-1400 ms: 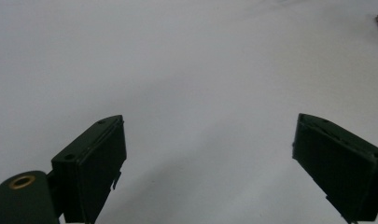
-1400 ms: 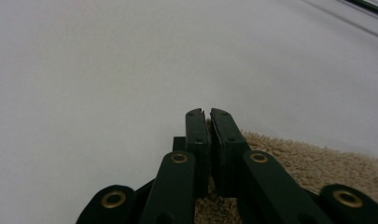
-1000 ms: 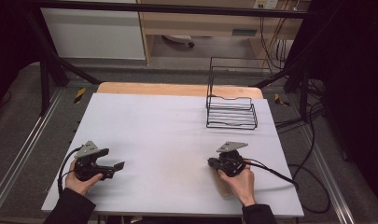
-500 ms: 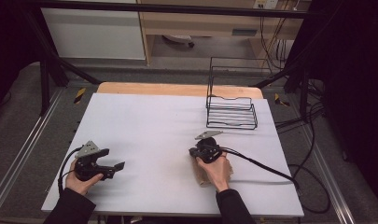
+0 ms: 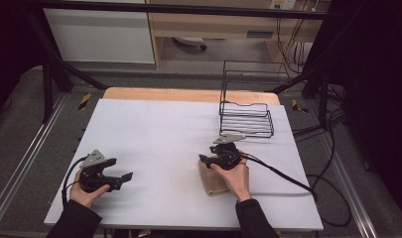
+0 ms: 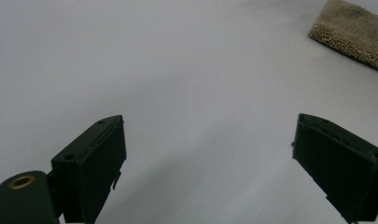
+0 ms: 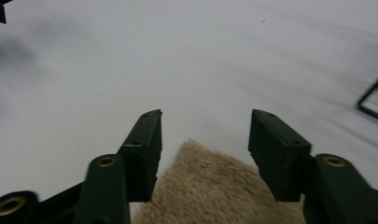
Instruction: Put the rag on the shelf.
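Beige terry cloth is what the coming move turns on, and it lies on the right half of the white table (image 5: 154, 129). At the left, the left tool (image 5: 120, 177) rests low near the front edge, its jaws spread wide with nothing but bare table between them; from there the cloth (image 6: 352, 35) sits well apart, off to the far right of that tool's own view. Moving right, the right tool (image 5: 202, 159) hovers directly over the folded cloth (image 5: 213, 181), the hand covering part of it. In the right gripper view the cloth's near corner (image 7: 214, 186) pokes up between the jaws, which have just been opening and stand about half spread, pads not pressing the pile. The right hand is plainly nearer. Behind it, the black wire rack (image 5: 245, 119) stands at the back right
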Action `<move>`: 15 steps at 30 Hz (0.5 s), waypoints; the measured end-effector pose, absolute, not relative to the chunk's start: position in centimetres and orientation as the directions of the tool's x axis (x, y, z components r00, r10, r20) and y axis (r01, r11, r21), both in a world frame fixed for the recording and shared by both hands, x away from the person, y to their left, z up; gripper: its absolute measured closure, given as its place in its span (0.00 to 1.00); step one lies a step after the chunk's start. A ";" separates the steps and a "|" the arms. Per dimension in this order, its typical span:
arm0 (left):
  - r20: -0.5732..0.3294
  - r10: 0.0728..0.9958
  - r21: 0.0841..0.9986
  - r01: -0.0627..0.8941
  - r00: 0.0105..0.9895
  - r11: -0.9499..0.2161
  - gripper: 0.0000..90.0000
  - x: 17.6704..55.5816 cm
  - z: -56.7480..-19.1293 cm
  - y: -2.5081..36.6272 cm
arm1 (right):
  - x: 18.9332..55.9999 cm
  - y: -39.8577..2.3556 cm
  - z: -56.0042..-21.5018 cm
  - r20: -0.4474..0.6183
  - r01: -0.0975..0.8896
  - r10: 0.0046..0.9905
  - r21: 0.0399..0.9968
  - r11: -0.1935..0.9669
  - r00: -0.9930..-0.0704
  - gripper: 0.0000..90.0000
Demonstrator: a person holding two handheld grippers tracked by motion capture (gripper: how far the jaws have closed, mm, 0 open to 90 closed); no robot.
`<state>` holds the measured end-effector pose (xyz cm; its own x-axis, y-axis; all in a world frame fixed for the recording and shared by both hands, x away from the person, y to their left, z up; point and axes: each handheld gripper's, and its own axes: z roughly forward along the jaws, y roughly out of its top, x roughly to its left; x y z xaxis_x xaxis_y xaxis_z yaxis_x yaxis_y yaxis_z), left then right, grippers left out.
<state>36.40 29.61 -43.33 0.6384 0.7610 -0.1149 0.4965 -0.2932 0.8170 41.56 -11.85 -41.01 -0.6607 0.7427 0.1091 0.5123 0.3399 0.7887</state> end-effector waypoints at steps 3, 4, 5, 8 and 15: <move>-0.115 0.762 0.816 0.497 0.638 -0.294 0.10 36.4 -43.3 29.6 | 40.6 -15.0 -40.5 0.112 0.513 0.750 0.793 0.328 -0.652 0.39; -0.115 0.762 0.816 0.499 0.637 -0.294 0.10 36.4 -43.3 29.5 | 40.3 -15.9 -40.7 0.113 0.522 0.755 0.787 0.330 -0.646 0.39; -0.115 0.762 0.815 0.499 0.638 -0.295 0.10 36.4 -43.3 29.5 | 39.9 -16.7 -40.9 0.123 0.536 0.761 0.780 0.322 -0.637 0.39; -0.114 0.762 0.813 0.501 0.638 -0.297 0.10 36.4 -43.4 29.4 | 38.8 -18.9 -41.8 0.145 0.566 0.772 0.764 0.310 -0.619 0.44; -0.112 0.758 0.810 0.501 0.642 -0.304 0.10 36.4 -43.4 29.3 | 36.8 -21.3 -43.9 0.181 0.634 0.786 0.707 0.314 -0.591 0.55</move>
